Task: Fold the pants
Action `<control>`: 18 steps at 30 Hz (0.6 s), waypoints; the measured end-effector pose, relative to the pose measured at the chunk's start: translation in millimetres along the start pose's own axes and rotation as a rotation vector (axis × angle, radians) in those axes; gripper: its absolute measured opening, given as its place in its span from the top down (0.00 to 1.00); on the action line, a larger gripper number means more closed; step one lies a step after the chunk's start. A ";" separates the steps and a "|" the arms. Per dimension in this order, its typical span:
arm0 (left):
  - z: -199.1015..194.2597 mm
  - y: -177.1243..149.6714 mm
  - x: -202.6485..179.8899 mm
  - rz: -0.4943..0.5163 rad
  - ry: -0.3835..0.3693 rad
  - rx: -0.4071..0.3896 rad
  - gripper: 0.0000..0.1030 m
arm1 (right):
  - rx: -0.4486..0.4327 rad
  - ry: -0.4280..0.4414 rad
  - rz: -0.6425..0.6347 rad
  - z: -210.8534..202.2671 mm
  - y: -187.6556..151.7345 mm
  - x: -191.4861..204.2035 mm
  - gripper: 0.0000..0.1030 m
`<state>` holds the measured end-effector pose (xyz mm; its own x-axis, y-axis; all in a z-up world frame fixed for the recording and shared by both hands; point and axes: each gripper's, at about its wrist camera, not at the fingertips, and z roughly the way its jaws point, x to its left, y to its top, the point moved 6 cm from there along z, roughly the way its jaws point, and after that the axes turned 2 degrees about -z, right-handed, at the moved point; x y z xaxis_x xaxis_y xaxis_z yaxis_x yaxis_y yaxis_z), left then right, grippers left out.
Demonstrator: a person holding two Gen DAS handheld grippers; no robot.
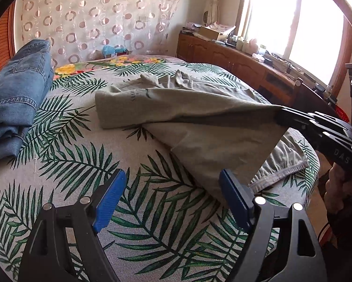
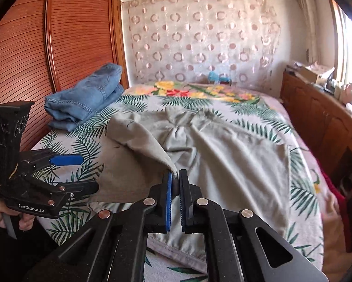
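Observation:
Grey-green pants (image 1: pixel 199 117) lie spread on the leaf-print bed; they also show in the right wrist view (image 2: pixel 223 159). My right gripper (image 2: pixel 175 176) is shut on a corner of the pants and holds that part lifted above the bed; it shows from the side in the left wrist view (image 1: pixel 279 115). My left gripper (image 1: pixel 173 183) is open and empty, low over the bedspread just left of the lifted cloth. It appears at the left of the right wrist view (image 2: pixel 86 171), jaws apart.
Folded blue jeans (image 1: pixel 16 103) lie at the bed's far left, by the wooden wardrobe (image 2: pixel 34 58). A wooden sideboard (image 1: pixel 234 63) with clutter runs under the window on the right. The bed edge (image 2: pixel 312 223) is near on the right.

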<state>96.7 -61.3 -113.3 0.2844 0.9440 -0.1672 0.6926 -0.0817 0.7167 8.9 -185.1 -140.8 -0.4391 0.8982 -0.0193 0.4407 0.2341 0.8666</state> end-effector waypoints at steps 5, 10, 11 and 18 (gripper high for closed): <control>-4.3 0.4 -5.5 0.010 -0.001 -0.012 0.20 | -0.027 -0.025 -0.001 -25.7 -6.5 -2.3 0.95; -4.0 2.9 -10.9 0.017 -0.004 -0.014 0.20 | -0.040 -0.053 -0.003 -41.8 -11.6 -3.5 0.95; -4.2 3.1 -12.4 0.018 -0.010 -0.015 0.20 | -0.043 -0.056 -0.003 -44.4 -12.9 -3.7 0.95; -4.2 6.2 -21.3 0.029 -0.023 -0.023 0.20 | -0.045 -0.089 0.017 -48.3 -17.6 -7.5 0.95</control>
<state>92.2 -80.5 -102.6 0.3198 0.9336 -0.1618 0.6686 -0.1014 0.7367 -33.4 -214.0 -131.8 -0.3598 0.9318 -0.0471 0.4112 0.2037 0.8885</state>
